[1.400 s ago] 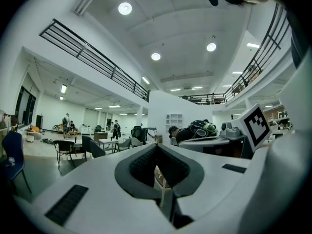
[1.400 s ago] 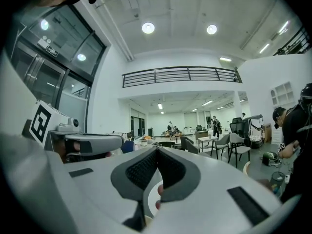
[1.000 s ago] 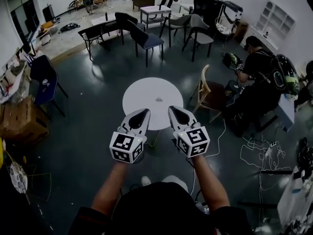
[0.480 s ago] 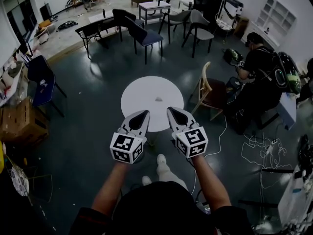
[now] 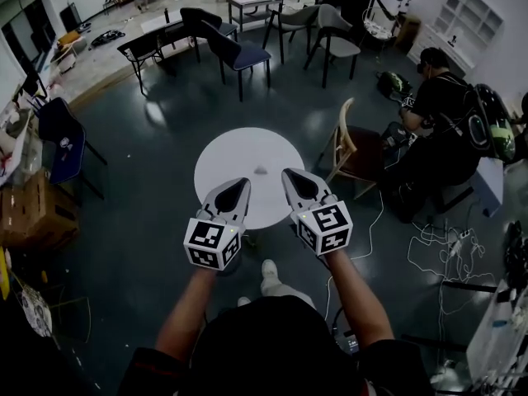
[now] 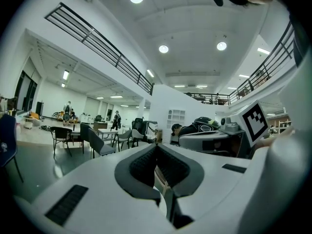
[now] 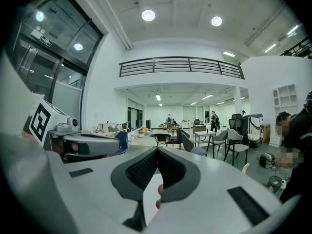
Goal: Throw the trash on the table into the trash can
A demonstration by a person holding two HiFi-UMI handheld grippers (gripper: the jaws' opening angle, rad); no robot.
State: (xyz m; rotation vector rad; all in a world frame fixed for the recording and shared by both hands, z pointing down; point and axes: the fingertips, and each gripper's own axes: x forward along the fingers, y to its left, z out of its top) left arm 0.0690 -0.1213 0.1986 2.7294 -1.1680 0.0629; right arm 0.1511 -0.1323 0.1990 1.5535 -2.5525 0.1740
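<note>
Trash: one small grey scrap (image 5: 261, 170) lay near the centre of the round white tabletop (image 5: 221, 157). Left hand-held gripper (image 5: 239, 186) and right hand-held gripper (image 5: 292, 175) hovered side by side at the tabletop's near edge, clear of the scrap. Jaws of both were pressed together, with nothing between them.

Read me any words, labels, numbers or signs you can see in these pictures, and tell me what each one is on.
No text can be read anywhere.
Left gripper and right gripper cubes: black-and-white square codes only, no letters.
Small sign on the glass wall: too small to read.
</note>
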